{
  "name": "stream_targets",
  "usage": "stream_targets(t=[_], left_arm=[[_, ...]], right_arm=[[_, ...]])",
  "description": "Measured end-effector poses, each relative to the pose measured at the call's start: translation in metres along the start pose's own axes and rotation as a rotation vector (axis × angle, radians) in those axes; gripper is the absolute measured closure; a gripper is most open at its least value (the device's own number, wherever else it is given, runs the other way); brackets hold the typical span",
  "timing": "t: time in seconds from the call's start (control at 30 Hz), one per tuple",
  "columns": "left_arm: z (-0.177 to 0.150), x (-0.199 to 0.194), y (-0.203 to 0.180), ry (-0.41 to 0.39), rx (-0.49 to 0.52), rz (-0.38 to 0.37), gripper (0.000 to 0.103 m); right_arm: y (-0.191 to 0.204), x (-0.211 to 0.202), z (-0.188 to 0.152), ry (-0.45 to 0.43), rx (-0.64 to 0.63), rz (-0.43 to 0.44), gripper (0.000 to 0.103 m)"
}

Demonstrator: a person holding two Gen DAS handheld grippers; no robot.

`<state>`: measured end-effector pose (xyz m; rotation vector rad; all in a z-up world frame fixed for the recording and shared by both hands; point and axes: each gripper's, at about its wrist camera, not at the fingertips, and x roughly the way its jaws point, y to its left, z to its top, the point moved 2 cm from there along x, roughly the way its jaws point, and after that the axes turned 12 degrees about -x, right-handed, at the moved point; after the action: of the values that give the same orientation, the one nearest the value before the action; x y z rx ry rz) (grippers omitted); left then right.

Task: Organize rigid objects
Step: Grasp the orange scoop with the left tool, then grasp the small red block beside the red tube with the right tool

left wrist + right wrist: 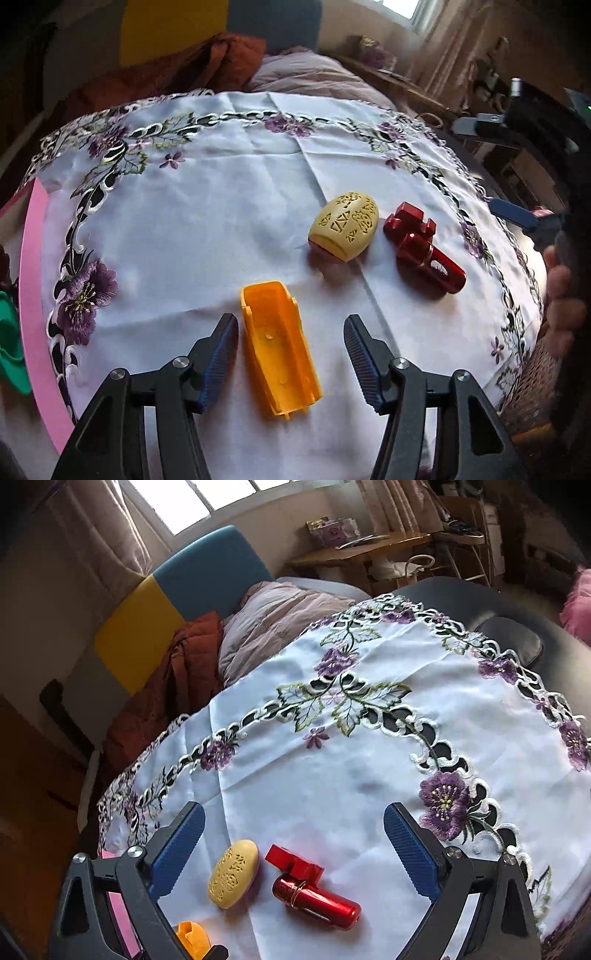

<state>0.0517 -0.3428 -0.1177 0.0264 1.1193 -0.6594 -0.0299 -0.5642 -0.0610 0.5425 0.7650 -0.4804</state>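
Now we see the left gripper [290, 341] parted around the orange tray [279, 347], not gripping; the right gripper [293, 834] hangs wide open, empty, above the worktop [332, 775].

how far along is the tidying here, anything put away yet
Nothing looks put away: the orange tray, cream carved piece and red metal part all lie loose on the tablecloth. The left gripper is open around the orange tray, not gripping. The right gripper is open and empty.
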Motion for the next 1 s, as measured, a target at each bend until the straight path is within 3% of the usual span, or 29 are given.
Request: stream_targets(t=[0.27,0.4,0.67,1.0], left_arm=[[-0.001,-0.005,0.016,-0.023,-0.009,0.007,0.077],[-0.002,-0.008,0.025,-0.023,-0.045,-0.049,0.077],[-0.016,-0.011,0.02,-0.095,0.052,-0.027,0.077],[-0.022,-0.013,0.021,-0.128,0.065,-0.03,0.076]], right_arm=[[-0.004,0.014,-0.007,0.075,0.012,-0.01,0.005],[0.003,0.021,-0.009,0.109,-0.015,0.009,0.005],[0.009,0.027,-0.013,0.137,-0.049,0.005,0.006],[0.009,0.051,-0.021,0.23,-0.058,-0.013,0.014]])
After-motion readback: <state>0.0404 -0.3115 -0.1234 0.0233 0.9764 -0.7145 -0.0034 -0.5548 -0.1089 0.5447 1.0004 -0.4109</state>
